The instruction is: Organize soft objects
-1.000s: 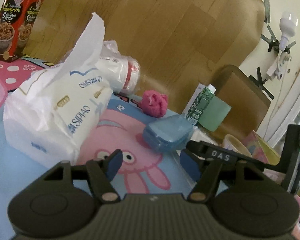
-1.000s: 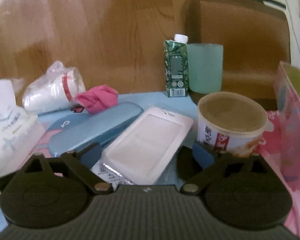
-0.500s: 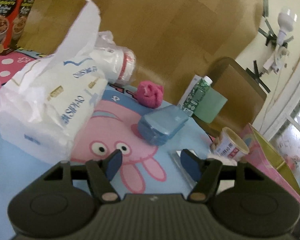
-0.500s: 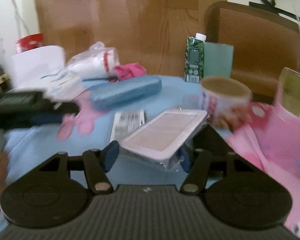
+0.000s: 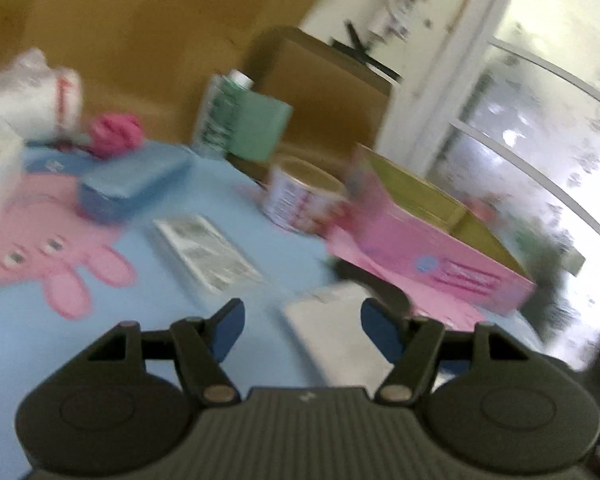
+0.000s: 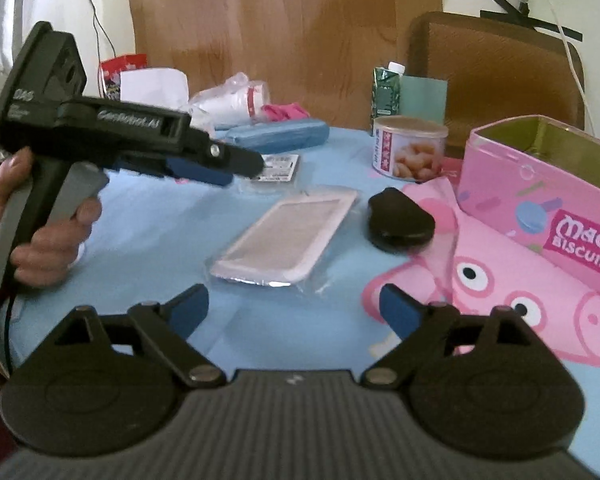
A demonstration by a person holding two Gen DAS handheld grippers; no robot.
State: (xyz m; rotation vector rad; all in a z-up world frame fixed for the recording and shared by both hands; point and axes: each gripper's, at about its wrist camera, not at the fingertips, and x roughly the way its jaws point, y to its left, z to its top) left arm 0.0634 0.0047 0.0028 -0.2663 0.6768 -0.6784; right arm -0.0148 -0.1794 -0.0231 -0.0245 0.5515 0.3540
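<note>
A pink cloth ball lies at the back of the blue cartoon-pig tablecloth; it also shows in the right wrist view. A white tissue pack and a bagged stack of cups sit at the back left. A phone case in clear wrap lies mid-table. My left gripper is open and empty above the cloth; the left wrist view is blurred. It also shows from the side in the right wrist view. My right gripper is open and empty, short of the phone case.
An open pink biscuit tin stands at the right, a black lid-like object beside it. A snack can, a green carton, a teal cup, a blue case and a flat packet are about. A brown chair is behind.
Both grippers have pulled back from the table's objects. My left gripper has swung right, away from the tissue pack, toward the pink tin. My right gripper now sees the left one.
</note>
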